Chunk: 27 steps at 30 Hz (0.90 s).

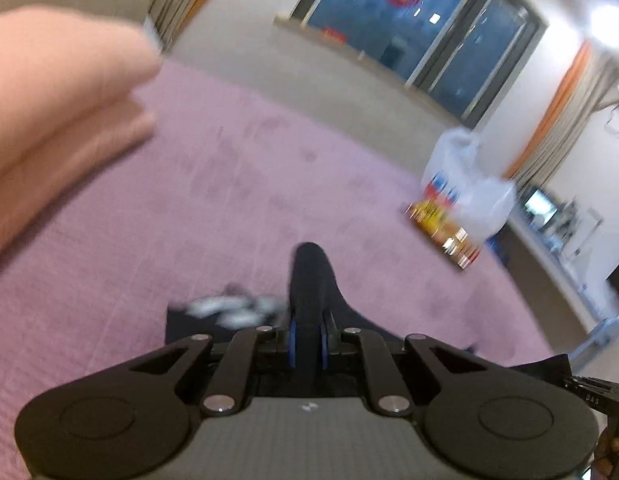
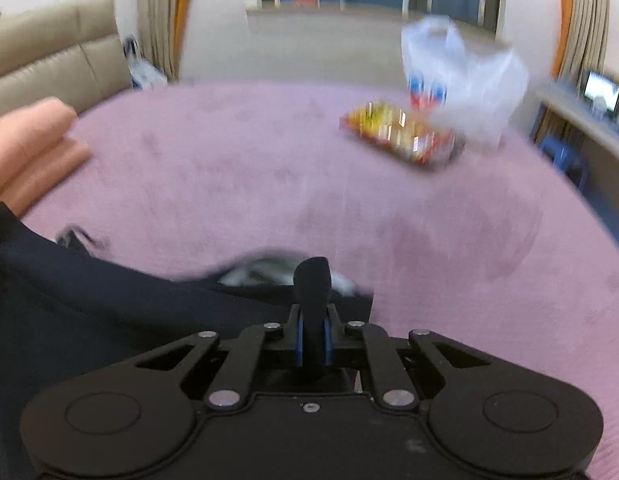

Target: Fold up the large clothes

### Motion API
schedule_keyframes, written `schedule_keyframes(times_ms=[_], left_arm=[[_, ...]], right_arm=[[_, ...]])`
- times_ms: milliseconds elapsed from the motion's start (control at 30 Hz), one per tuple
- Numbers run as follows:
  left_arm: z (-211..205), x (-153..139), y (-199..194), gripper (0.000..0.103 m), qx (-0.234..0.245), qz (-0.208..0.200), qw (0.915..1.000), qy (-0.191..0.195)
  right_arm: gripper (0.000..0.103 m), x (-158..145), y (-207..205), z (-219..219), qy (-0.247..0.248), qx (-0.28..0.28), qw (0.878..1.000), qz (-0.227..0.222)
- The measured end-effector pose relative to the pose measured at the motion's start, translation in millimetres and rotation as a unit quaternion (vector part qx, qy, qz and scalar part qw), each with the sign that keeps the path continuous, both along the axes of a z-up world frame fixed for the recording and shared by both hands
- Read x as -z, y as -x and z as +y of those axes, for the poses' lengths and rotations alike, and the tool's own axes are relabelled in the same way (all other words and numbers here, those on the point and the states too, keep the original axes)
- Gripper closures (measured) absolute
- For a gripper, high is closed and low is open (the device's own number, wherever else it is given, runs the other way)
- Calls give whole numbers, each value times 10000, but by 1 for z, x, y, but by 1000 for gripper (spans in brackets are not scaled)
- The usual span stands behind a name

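Both grippers (image 1: 308, 340) (image 2: 313, 340) clamped on dk garment (image 2: 109, 300)

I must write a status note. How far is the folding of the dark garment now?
Done: no fold is visible yet; the dark garment lies spread on the pink bedcover. In hand: the left gripper and the right gripper are each shut on a pinch of its cloth. Left: carrying that edge over and all further folds.

Dark navy garment (image 2: 109, 300) with white print, mauve bedspread (image 2: 269, 168), peach folded blanket (image 1: 49, 100), yellow-red packet (image 2: 401, 136).
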<state>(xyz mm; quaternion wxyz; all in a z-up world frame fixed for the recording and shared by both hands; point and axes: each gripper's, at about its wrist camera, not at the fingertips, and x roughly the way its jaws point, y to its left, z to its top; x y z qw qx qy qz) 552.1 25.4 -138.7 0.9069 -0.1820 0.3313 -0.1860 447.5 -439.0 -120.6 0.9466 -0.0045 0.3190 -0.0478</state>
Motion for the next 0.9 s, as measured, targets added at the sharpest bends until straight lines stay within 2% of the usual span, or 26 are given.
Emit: schedule_keyframes(times_ms=[100, 200, 300, 367, 400, 433, 467, 500, 567, 667, 700, 733, 800, 867, 900], left_arm=[[-3, -23, -8, 91, 66, -386, 9992, 9], [-7, -15, -34, 91, -99, -366, 9992, -107], [-16, 33, -67, 91, -352, 213, 9982, -436], [-25, 73, -82, 91, -441, 774, 9938, -665], [-29, 87, -85, 90, -405, 949, 9918, -756], [-34, 99, -88, 89, -354, 1004, 9904, -887], [-39, 104, -88, 87, -285, 985, 9895, -1022], [-40, 104, -88, 86, -272, 927, 9894, -1086], [-37, 97, -87, 82, -370, 822, 9893, -1143], [-24, 77, -81, 84, -782, 616, 9876, -1213], [-21, 65, -75, 84, -935, 456, 9862, -1290], [-17, 56, -73, 84, -994, 339, 9855, -1330], [-19, 39, -61, 84, -944, 136, 9877, -1241], [-29, 33, -57, 83, -535, 148, 9943, -910], [-41, 37, -59, 83, -150, 269, 9967, -758]], right_arm=[[92, -28, -7, 1, 109, -3, 9989, -460], [92, -22, -40, -6, 84, 87, 9988, -466], [92, 28, -85, -19, -171, 282, 9993, 171], [92, 68, -107, -25, -419, 484, 9950, 772], [88, 85, -115, -27, -514, 591, 9916, 1029], [86, 100, -121, -28, -590, 661, 9878, 1278], [84, 109, -123, -27, -569, 741, 9865, 1345], [78, 109, -122, -25, -501, 730, 9882, 1247], [75, 104, -124, -22, -324, 725, 9879, 1330], [73, 77, -112, -26, -410, 859, 9882, 1198], [64, 62, -105, -26, -386, 837, 9902, 1047], [48, 47, -98, -23, -326, 771, 9927, 867], [33, 22, -85, -14, -402, 373, 9973, 485], [37, 11, -82, 2, -532, -91, 9979, 351], [48, 12, -85, 14, -550, -275, 9973, 395]])
